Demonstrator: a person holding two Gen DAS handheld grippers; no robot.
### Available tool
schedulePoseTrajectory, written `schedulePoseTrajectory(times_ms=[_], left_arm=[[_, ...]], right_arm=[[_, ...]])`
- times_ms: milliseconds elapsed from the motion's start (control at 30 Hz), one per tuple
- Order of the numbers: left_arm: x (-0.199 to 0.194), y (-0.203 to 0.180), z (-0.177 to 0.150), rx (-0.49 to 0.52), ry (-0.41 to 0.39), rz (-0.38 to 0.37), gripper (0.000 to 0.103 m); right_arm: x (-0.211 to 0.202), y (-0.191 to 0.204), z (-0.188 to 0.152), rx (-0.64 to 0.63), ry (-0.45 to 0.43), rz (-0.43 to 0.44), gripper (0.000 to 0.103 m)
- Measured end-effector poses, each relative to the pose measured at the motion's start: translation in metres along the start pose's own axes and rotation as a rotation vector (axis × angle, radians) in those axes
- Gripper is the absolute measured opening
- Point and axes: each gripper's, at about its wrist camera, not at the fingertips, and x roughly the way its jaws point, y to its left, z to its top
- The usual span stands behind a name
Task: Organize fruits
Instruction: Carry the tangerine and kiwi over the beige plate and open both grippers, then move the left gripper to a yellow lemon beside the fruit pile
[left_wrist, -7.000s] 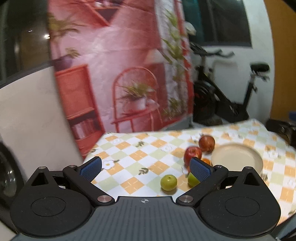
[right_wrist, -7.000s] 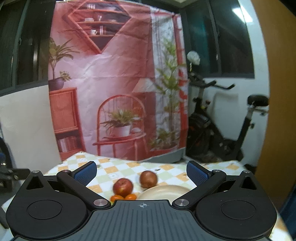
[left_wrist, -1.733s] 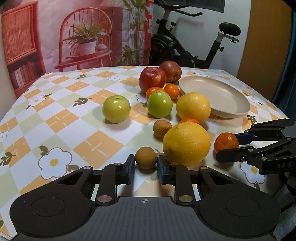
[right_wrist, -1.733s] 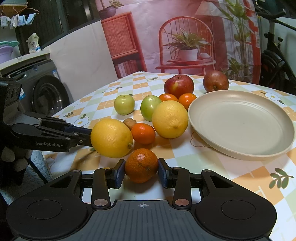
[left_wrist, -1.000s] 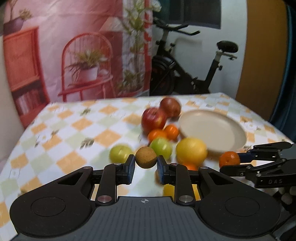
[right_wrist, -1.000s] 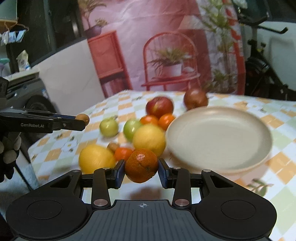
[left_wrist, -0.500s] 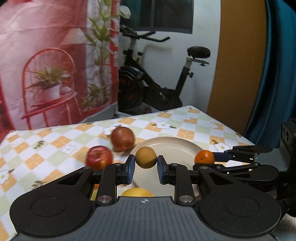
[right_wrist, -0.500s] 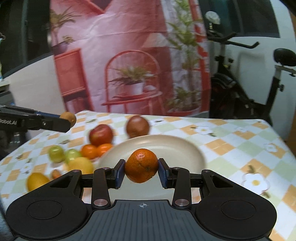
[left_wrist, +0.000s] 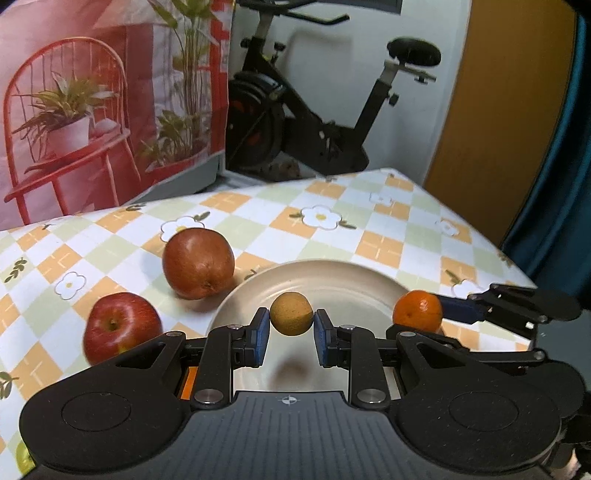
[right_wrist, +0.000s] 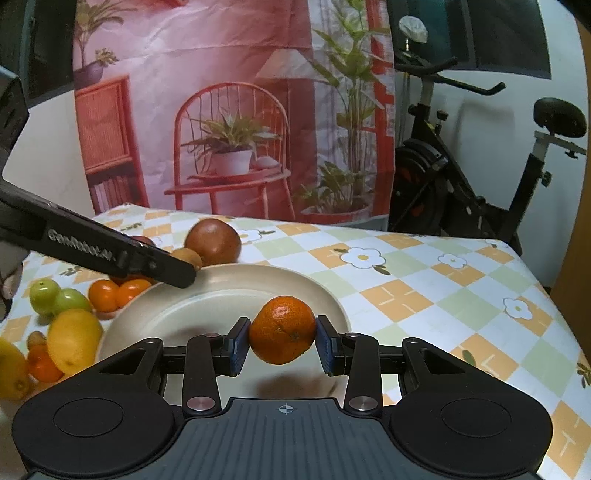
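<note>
Left claw (left_wrist: 291, 332): closed on a small brown round fruit (left_wrist: 291, 313), possibly a longan or small kiwi, pinched at its widest line between the blue pads (left_wrist: 261, 336). It hangs above the plate (left_wrist: 354, 280), over the bowl's 6 o'clock part in the left wrist view; its shadow lies on the glaze below.

Right claw (right_wrist: 283, 341): closed on a mandarin (right_wrist: 282, 329), gripped at the sides, clear of the plate floor, shadow beneath. In the left wrist view the mandarin sits at the plate's 3 o'clock rim.

Plate: cream, shallow, empty. Stands on the checked floral surface (left_wrist: 384, 221).

Loose fruit, right wrist view, at the plate's 9 o'clock: two lemons (right_wrist: 74, 339), two green fruits (right_wrist: 59, 295), small oranges (right_wrist: 118, 291). Left wrist view: dark red apple (left_wrist: 198, 263) at 10 o'clock, just beside the rim; bright red apple (left_wrist: 120, 326) at 9 o'clock.

Step in hand, as judged: setting both fruits into the plate.

Handling notes:
- Lower each fruit until it nearly meets the glaze before parting the pads; both are round and will likely roll if dropped.
- Aim for the flat centre, not the sloped rim.
- Keep the two claws apart; they converge over one dish.
- Release one at a time, so a rolling fruit is not struck.
- Withdraw upward, clear of the rim.
</note>
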Motion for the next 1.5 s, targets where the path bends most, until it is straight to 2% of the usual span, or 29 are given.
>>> schedulePoseTrajectory(times_ms=[500, 867, 1000, 1267, 1500], left_arm=[[0.029, 0.004, 0.001, 0.012, 0.079, 0.027, 0.027], [0.030, 0.001, -0.001, 0.024, 0.090, 0.031, 0.028], [0.025, 0.000, 0.000, 0.025, 0.069, 0.031, 0.043], [0.007, 0.000, -0.002, 0.027, 0.025, 0.055, 0.043], [-0.026, 0.011, -0.004, 0.000, -0.032, 0.082, 0.043]], right_arm=[[0.020, -0.010, -0.002, 0.039, 0.034, -0.023, 0.035], [0.008, -0.004, -0.012, 0.023, -0.009, -0.035, 0.039], [0.003, -0.006, -0.013, 0.030, -0.027, -0.014, 0.040], [-0.001, -0.010, -0.013, 0.049, -0.050, -0.009, 0.040], [-0.006, -0.012, -0.016, 0.059, -0.077, -0.010, 0.040]])
